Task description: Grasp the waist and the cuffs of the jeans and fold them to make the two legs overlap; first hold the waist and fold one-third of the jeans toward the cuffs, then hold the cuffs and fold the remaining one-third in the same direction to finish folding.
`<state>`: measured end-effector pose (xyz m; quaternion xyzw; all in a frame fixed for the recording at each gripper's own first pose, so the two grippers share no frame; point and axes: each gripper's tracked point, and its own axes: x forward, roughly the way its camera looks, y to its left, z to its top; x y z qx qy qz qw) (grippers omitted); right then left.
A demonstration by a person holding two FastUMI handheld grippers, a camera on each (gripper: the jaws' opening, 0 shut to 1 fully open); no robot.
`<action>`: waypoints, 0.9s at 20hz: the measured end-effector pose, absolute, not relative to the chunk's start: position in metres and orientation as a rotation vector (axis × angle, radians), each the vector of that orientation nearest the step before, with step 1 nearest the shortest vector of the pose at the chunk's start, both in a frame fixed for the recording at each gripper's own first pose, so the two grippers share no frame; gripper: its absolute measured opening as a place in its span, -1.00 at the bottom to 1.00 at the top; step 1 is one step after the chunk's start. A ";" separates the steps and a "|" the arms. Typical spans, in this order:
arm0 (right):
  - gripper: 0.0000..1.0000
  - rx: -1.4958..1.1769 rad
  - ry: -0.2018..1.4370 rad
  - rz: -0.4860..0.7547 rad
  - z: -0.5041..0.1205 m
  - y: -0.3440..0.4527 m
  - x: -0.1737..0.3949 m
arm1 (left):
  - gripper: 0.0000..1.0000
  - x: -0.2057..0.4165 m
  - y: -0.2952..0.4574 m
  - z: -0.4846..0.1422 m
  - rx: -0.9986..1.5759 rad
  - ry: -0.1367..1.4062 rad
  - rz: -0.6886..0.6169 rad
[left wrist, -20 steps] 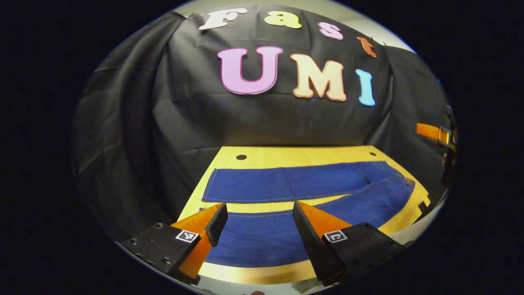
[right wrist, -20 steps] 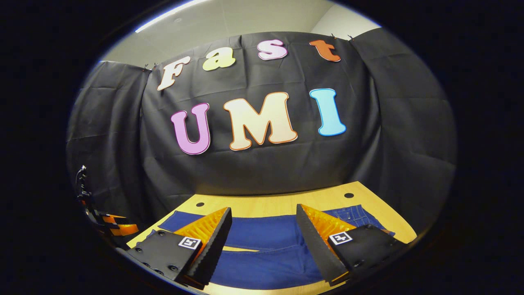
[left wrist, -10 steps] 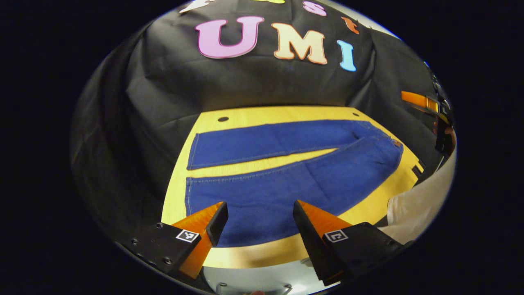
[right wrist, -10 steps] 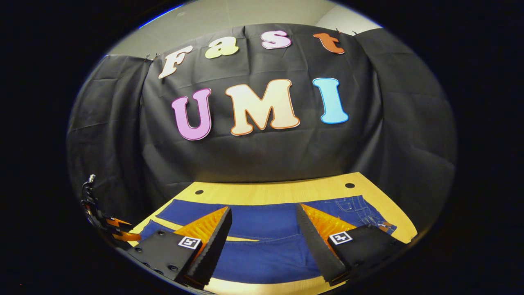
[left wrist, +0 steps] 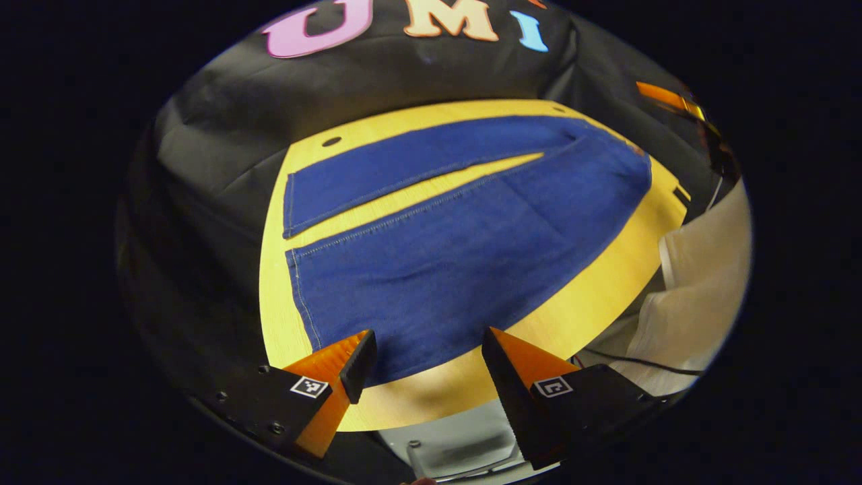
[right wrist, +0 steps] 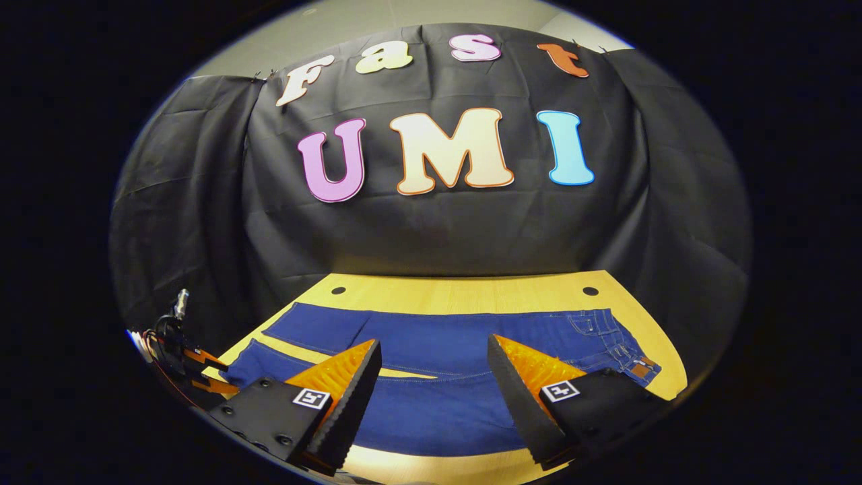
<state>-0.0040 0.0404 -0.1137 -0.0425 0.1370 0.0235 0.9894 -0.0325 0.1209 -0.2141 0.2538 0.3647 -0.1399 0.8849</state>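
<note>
No readable text, brand or number is found on the jeans (right wrist: 458, 377) or the table (right wrist: 465, 293). Small square coded markers (patterns, not letters) are carried on each gripper's finger mounts, and a tiny waistband patch (right wrist: 642, 370) is too small to be read.

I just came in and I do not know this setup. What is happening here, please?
A person holds a two-finger gripper in each hand above a wooden table, about to fold a pair of blue jeans. The jeans lie flat and unfolded, the two legs spread apart in a narrow V. The left gripper hangs open near the cuff of the nearer leg. The right gripper is open above the jeans toward the waist. Neither has grasped the cloth yet.
</note>
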 end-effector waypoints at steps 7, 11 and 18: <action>0.95 -0.117 0.288 0.052 -0.121 0.041 -0.002 | 0.91 -0.035 0.137 -0.245 0.688 0.925 -0.401; 0.95 -0.149 0.303 0.036 -0.128 0.034 -0.007 | 0.92 -0.031 0.140 -0.250 0.669 0.978 -0.423; 0.95 -0.133 0.312 0.065 -0.135 0.042 0.002 | 0.92 -0.035 0.134 -0.252 0.722 1.042 -0.467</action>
